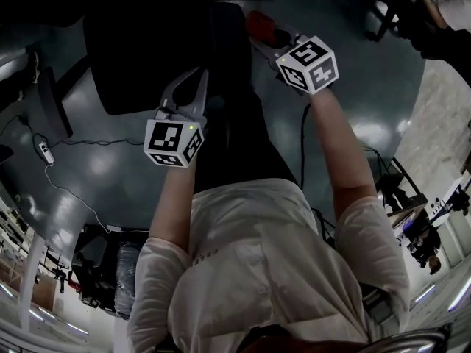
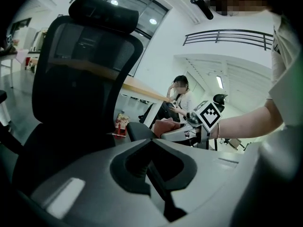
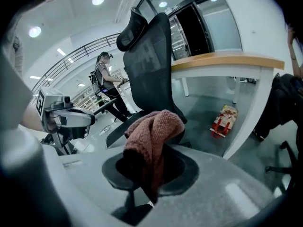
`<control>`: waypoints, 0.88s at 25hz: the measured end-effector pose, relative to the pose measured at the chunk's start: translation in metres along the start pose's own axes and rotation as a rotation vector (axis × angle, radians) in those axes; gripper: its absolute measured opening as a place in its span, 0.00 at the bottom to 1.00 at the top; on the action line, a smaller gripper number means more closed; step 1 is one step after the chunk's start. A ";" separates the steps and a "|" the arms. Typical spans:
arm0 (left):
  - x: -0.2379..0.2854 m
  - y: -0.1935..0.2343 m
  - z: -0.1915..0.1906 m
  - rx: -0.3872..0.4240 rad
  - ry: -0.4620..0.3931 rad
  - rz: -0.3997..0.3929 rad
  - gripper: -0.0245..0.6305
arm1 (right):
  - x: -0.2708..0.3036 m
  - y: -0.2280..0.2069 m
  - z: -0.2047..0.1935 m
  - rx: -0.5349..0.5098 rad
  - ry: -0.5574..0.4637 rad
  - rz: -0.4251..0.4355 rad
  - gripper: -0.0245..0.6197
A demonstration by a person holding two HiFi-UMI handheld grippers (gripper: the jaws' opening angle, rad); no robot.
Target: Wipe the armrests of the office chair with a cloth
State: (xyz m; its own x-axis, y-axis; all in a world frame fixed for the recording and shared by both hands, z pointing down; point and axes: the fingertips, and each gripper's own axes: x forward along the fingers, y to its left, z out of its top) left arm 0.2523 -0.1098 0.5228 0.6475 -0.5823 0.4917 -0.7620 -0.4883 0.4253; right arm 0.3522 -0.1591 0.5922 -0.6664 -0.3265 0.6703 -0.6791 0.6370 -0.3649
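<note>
The black mesh-backed office chair stands in front of me, its near armrest a dark pad low at centre. A reddish-brown cloth is bunched in my right gripper, which is shut on it. In the left gripper view the cloth lies right by the armrest's end; whether it touches is unclear. In the head view the cloth is at the right gripper's tip over the chair. My left gripper hangs lower left, its jaws together with nothing in them.
A wood-topped white desk stands right of the chair, with a red and white package on the floor beside it. One person sits behind the desk; another stands farther off. Cables and a power strip lie on the grey floor at left.
</note>
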 end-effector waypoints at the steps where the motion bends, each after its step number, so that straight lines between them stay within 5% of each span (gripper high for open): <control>1: -0.004 -0.002 -0.002 0.005 0.000 -0.009 0.06 | -0.003 0.004 -0.005 0.018 -0.007 -0.011 0.12; 22: -0.090 -0.010 -0.063 0.071 0.021 -0.142 0.06 | -0.034 0.105 -0.111 0.315 -0.113 -0.319 0.12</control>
State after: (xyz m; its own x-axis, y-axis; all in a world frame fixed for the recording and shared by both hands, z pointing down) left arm 0.2018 -0.0115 0.5220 0.7483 -0.4907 0.4464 -0.6608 -0.6101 0.4371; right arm 0.3373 -0.0036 0.6032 -0.4268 -0.5567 0.7126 -0.9043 0.2552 -0.3422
